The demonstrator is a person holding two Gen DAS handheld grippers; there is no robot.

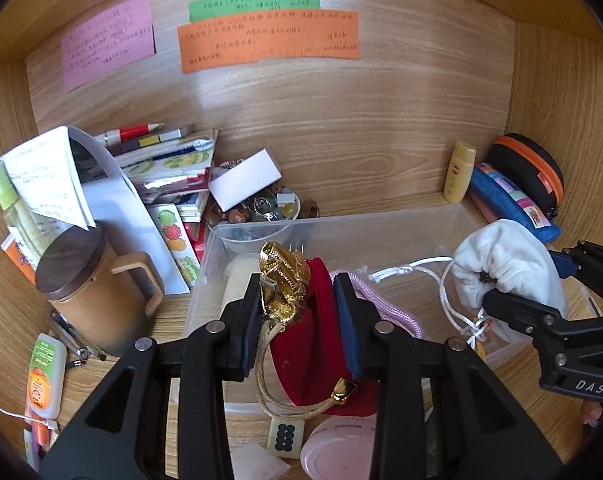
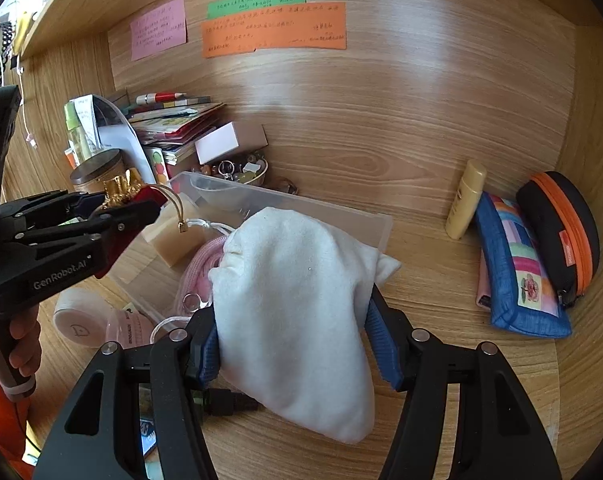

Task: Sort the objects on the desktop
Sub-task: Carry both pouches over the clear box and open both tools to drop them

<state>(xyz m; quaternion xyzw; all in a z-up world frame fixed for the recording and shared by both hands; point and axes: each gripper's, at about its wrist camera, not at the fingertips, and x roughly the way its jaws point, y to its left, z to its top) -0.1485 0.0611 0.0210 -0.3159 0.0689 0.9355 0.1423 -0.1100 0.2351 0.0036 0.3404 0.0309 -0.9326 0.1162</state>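
Observation:
My left gripper (image 1: 301, 312) is shut on a red velvet pouch (image 1: 313, 340) with a gold top and gold cord, held above the near edge of a clear plastic bin (image 1: 341, 220). It also shows in the right wrist view (image 2: 129, 204), with the pouch (image 2: 141, 196) in it. My right gripper (image 2: 293, 332) is shut on a white drawstring bag (image 2: 297, 300), held over the bin's right end (image 2: 381, 224). The bag shows in the left wrist view (image 1: 509, 264), with the right gripper (image 1: 497, 300) on it. A pink cord (image 1: 381, 308) and a beige block (image 2: 173, 240) lie in the bin.
A wooden lidded mug (image 1: 89, 292), papers and books (image 1: 173, 168) and a bowl of trinkets (image 1: 269, 204) stand at left back. A yellow bottle (image 2: 465, 204), a blue pouch (image 2: 521, 276) and a black-orange case (image 2: 561, 228) sit right. A pink round box (image 1: 337, 448) and a domino tile (image 1: 285, 436) lie near.

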